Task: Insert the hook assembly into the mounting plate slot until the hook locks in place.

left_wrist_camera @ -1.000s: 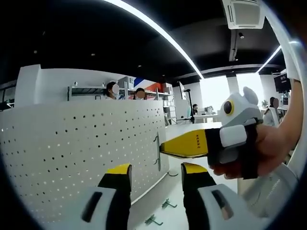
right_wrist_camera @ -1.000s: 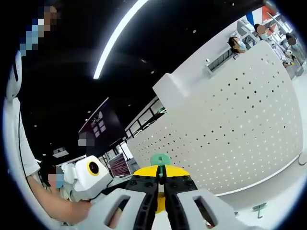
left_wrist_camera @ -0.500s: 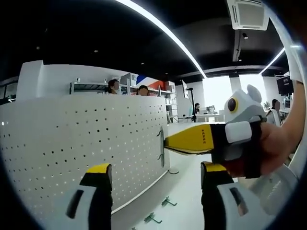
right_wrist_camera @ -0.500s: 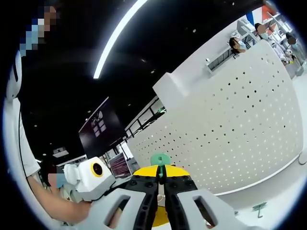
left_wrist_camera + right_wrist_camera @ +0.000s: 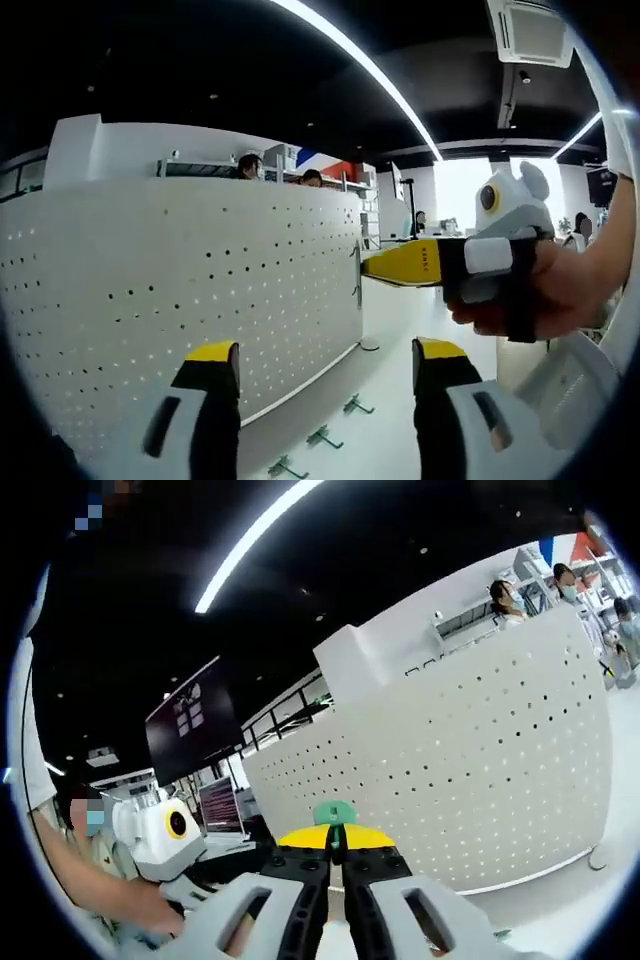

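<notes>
You are working the insertion step: your right gripper (image 5: pixel 372 268) is reaching in from the right of the left gripper view, its yellow jaws pinched together on a thin metal hook (image 5: pixel 356 272) and pressing it against the right-hand end of the white perforated mounting plate (image 5: pixel 180 290). The hook is touching the plate's face near that end; whether its tabs are already seated in a slot is too small to tell.

In the right gripper view the same jaws are closed tight at the bottom centre, with a small green part (image 5: pixel 334 811) of the held piece poking out above their tips, and the mounting plate (image 5: pixel 480 780) curving across behind.

Your left gripper (image 5: pixel 325 375) is hovering in front of the plate with its jaws wide apart, holding nothing. In the right gripper view it sits low at the left, in your hand (image 5: pixel 120 895).

The next move probably calls for a steady push toward the plate and then a settling motion until the hook catches, keeping the hook square to the holes so it does not skid across the surface.

Three spare hooks (image 5: pixel 318 436) are lying on the white tabletop (image 5: pixel 380 440) just below the plate. People are standing behind the plate, well apart from your work. Nothing is blocking the right gripper's path.
</notes>
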Tool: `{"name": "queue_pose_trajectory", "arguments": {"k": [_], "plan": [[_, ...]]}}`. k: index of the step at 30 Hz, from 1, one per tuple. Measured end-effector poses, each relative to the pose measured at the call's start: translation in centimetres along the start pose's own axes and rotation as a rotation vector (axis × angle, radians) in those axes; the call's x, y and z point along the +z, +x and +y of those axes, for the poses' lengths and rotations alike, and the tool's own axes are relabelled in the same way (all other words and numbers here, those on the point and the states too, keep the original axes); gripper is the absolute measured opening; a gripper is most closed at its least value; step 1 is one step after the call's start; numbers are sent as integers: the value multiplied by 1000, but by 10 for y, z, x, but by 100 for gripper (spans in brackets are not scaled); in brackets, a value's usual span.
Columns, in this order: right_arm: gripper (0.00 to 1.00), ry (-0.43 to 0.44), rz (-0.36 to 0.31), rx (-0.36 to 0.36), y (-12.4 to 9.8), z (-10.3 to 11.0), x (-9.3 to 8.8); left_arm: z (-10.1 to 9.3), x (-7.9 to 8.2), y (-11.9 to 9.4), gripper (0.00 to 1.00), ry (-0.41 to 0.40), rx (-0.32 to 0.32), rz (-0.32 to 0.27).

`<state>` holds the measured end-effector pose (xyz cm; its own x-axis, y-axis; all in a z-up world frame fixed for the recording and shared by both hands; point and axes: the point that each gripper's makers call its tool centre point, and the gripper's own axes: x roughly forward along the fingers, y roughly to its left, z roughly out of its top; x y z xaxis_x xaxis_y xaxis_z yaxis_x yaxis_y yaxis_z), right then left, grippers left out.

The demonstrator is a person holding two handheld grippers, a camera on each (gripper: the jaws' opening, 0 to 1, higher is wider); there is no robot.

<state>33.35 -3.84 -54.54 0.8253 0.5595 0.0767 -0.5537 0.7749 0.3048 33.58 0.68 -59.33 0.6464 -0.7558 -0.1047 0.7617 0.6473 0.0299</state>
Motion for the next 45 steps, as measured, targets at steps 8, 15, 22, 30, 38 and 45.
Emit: {"name": "queue_pose_trajectory", "arguments": {"k": [8, 15, 22, 30, 38, 45], "plan": [[1, -249, 74, -62, 1, -4, -1, 5, -3, -9, 72, -4, 22, 3], [1, -311, 111, -86, 0, -6, -7, 4, -1, -10, 73, -2, 27, -9], [1, -278, 79, -130, 8, -17, 6, 5, -1, -17, 71, -14, 35, -24], [1, -275, 50, -148, 25, -24, 21, 9, -5, -25, 73, -10, 70, -27], [1, -272, 20, -164, 40, -28, 33, 13, -6, -33, 72, -9, 94, -34], [1, -271, -7, -168, 51, -28, 42, 16, -9, -45, 74, -35, 122, -46]]}}
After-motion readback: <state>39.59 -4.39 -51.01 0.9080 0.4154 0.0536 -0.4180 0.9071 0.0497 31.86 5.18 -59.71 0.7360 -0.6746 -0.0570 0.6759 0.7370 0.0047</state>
